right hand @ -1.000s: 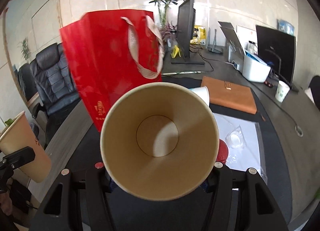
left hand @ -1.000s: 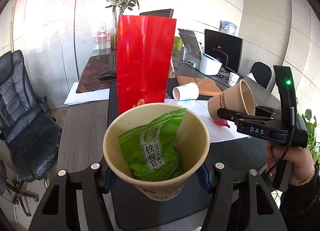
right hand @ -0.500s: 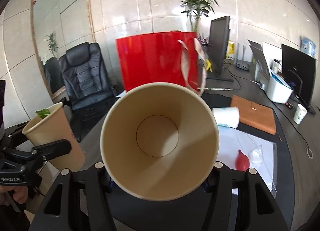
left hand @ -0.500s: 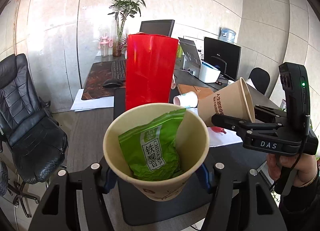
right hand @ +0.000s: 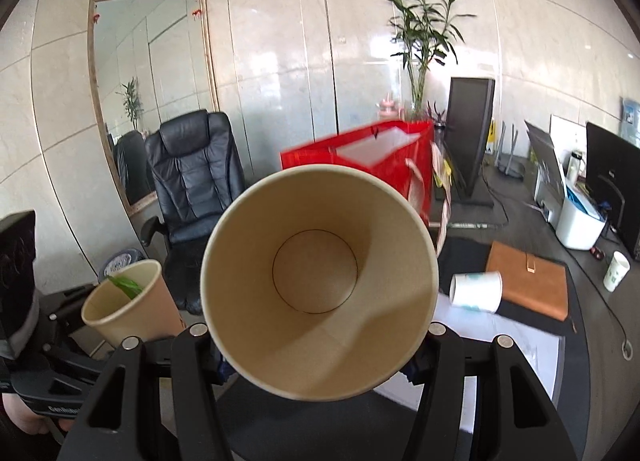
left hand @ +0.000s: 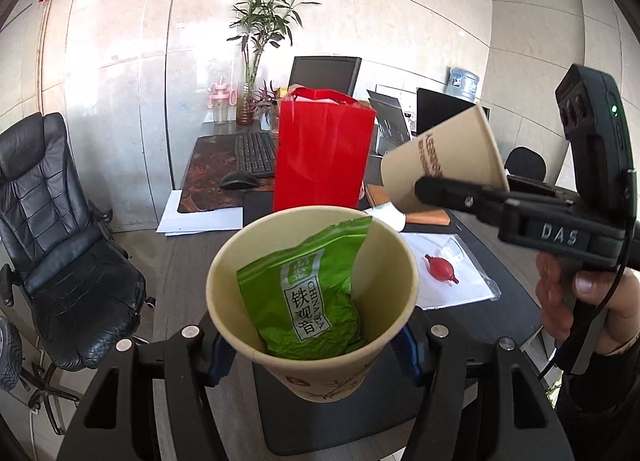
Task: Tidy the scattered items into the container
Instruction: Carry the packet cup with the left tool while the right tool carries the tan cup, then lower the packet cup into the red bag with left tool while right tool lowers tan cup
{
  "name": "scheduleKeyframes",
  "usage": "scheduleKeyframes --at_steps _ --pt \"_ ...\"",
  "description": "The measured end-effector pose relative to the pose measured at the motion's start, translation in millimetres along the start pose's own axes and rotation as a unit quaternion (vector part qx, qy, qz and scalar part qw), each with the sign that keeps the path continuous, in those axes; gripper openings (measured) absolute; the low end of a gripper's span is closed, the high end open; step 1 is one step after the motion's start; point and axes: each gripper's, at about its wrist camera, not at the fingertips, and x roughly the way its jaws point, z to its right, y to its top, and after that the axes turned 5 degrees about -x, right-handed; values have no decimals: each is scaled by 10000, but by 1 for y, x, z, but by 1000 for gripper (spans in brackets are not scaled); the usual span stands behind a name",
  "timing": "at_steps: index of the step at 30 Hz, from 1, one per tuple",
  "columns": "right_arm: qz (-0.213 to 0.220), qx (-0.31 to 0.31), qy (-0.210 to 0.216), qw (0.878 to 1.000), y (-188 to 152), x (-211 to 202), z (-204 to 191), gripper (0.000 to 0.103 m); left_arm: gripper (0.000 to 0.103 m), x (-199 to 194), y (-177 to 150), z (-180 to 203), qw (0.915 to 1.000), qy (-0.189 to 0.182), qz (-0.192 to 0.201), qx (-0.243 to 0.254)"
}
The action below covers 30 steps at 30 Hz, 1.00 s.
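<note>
My left gripper [left hand: 312, 345] is shut on a tan paper cup [left hand: 344, 377] that holds a green tea packet [left hand: 308, 293]. My right gripper [right hand: 318, 349] is shut on an empty tan paper cup [right hand: 316, 289]; the left wrist view shows that cup [left hand: 440, 157] tilted and raised at the right. A red paper bag [left hand: 324, 153] with its top open stands upright on the desk beyond both cups. In the right wrist view the bag [right hand: 408, 157] shows its pale inside. A small red item [left hand: 440, 270] lies on a clear sleeve [left hand: 460, 285]. A white cup [right hand: 476, 292] lies on its side.
A brown notebook [right hand: 532, 281], monitors [right hand: 468, 141], a keyboard [left hand: 254, 155] and a mouse [left hand: 240, 181] sit on the desk. A black office chair [left hand: 60, 245] stands at the left. A bamboo plant [left hand: 260, 41] rises behind the bag. A person's hand [left hand: 580, 301] holds the right gripper.
Both grippers have risen with their cups, so the red bag now sits lower and farther in view and its open top shows. The right gripper has swung to the left.
</note>
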Motion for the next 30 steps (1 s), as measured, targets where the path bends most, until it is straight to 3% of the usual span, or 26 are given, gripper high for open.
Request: scheduleKeyframes --at_steps 14,26,30 --pt "344 -85 -44 9994 62 7 10 65 68 -4 78 -6 9989 -24 428 171" --pt "352 -167 -104 9992 96 17 32 65 68 32 140 -2 9981 -376 465 153" --pt "318 -8 102 9994 107 33 50 65 68 47 153 0 9980 -380 477 165"
